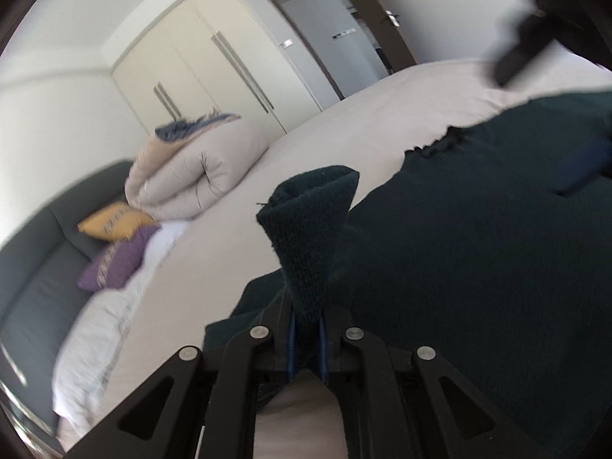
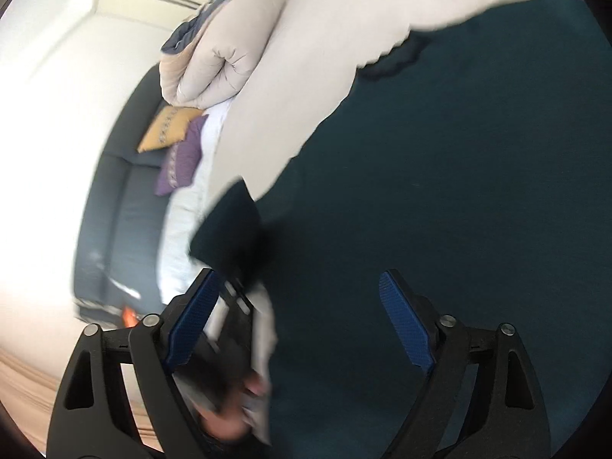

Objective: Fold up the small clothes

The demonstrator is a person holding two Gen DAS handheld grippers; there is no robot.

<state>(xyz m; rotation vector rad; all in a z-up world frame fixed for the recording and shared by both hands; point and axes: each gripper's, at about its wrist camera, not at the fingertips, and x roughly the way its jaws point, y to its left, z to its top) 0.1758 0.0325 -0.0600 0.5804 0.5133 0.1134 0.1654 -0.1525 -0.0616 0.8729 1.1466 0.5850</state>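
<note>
L gripper [image 1: 306,338] pinches sweater [image 1: 478,248]; R gripper [image 2: 306,325] agape

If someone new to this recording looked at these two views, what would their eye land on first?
Most likely the dark green knitted garment spread across the pale bed, with a corner of it pinched upright in the shut left gripper. Next, the right gripper with its blue pads wide apart above the same cloth. In the background, a folded beige duvet sits by yellow and purple cushions against the dark headboard.
</note>
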